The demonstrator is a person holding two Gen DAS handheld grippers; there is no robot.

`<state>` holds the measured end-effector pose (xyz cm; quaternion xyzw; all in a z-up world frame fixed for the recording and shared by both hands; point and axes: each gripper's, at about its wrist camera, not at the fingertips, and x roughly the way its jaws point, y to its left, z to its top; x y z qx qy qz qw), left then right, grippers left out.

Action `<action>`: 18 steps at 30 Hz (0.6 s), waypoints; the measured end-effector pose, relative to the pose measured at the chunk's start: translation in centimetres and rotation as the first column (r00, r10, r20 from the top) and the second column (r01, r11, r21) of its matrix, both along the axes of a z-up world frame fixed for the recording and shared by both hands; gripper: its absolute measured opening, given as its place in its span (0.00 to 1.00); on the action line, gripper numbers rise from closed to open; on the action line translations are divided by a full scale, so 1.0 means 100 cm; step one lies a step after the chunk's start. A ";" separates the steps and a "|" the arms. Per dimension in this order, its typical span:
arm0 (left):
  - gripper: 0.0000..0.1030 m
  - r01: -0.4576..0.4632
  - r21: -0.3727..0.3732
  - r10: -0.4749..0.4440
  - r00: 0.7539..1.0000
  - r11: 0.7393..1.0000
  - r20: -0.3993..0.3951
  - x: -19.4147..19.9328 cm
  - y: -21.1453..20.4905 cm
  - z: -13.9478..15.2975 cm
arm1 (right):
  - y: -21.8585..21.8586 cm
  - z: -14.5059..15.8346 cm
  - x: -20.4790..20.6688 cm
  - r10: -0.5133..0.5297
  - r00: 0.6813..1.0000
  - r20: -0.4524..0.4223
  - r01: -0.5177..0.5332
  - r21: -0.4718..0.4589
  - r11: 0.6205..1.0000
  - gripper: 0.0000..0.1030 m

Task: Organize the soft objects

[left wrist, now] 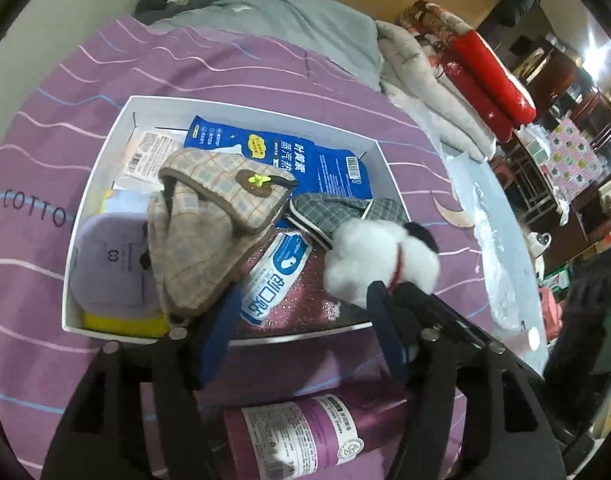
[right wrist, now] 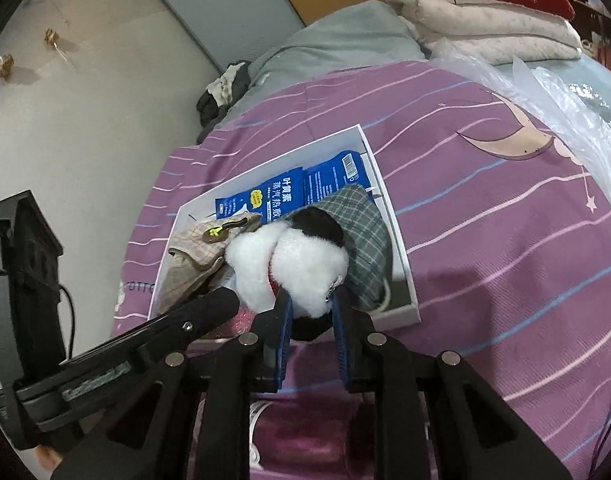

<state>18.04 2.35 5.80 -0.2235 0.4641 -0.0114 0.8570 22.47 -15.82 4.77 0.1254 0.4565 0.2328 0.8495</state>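
Purple striped bedding (left wrist: 85, 92) fills the left wrist view, white box (left wrist: 105, 152) at centre. Left gripper (left wrist: 301, 308), lower centre, jaws apart and empty; plush toy (left wrist: 381, 260) beside its right finger.

Right wrist view: right gripper (right wrist: 311, 312), lower centre, clamped on the plush toy (right wrist: 301, 264) over the box (right wrist: 405, 272).
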 end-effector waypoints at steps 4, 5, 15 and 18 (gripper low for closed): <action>0.66 -0.010 0.056 0.009 1.000 0.998 0.017 -0.008 -0.002 0.004 | 0.004 -0.005 0.002 0.001 1.000 0.007 -0.001 -0.033 0.999 0.25; 0.66 -0.007 0.060 0.006 1.000 0.998 0.019 -0.009 -0.003 0.004 | 0.004 -0.006 0.001 -0.007 1.000 0.011 0.008 -0.037 0.999 0.26; 0.67 -0.081 0.107 0.072 0.994 0.991 0.079 -0.047 0.003 0.018 | -0.014 0.023 -0.030 -0.076 0.981 0.176 0.091 -0.076 0.993 0.70; 0.67 -0.093 0.166 0.076 0.992 0.982 0.103 -0.067 -0.003 0.025 | -0.016 0.030 -0.046 -0.040 0.978 0.204 0.061 -0.098 0.993 0.70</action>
